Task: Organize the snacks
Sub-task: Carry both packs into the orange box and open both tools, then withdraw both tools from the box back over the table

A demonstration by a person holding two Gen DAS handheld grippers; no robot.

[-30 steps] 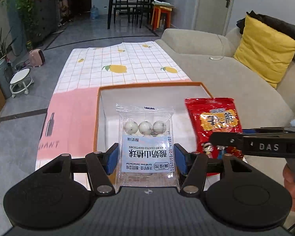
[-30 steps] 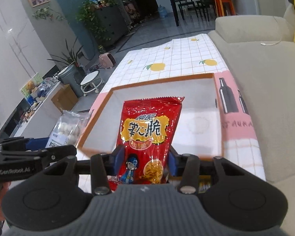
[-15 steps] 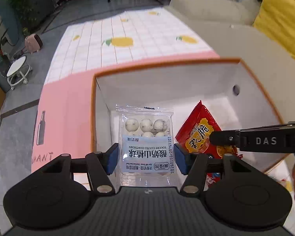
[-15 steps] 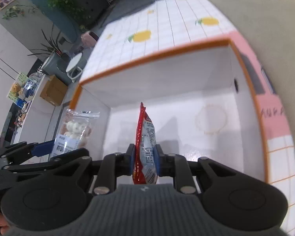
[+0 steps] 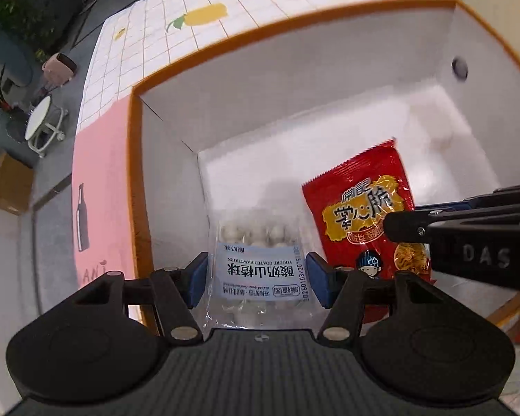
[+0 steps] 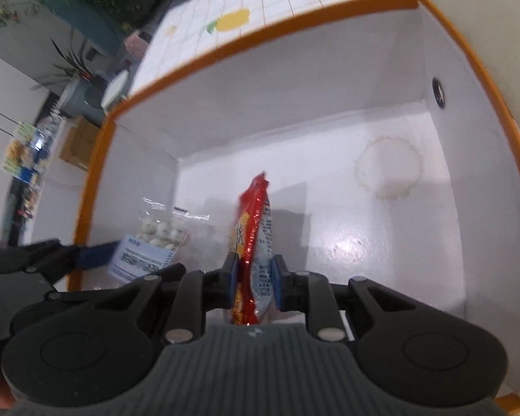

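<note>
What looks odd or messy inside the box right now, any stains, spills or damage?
One thing: a ring-shaped brownish stain with a scalloped edge marks the white floor of the box, toward its right wall. Nothing looks spilled, and the clear packet of white balls and the red snack bag look intact.

A table covered with a pink-bordered white grid cloth printed with yellow lemons fills the upper left of the frame, and an open orange-rimmed white cardboard box sits directly on it.
</note>
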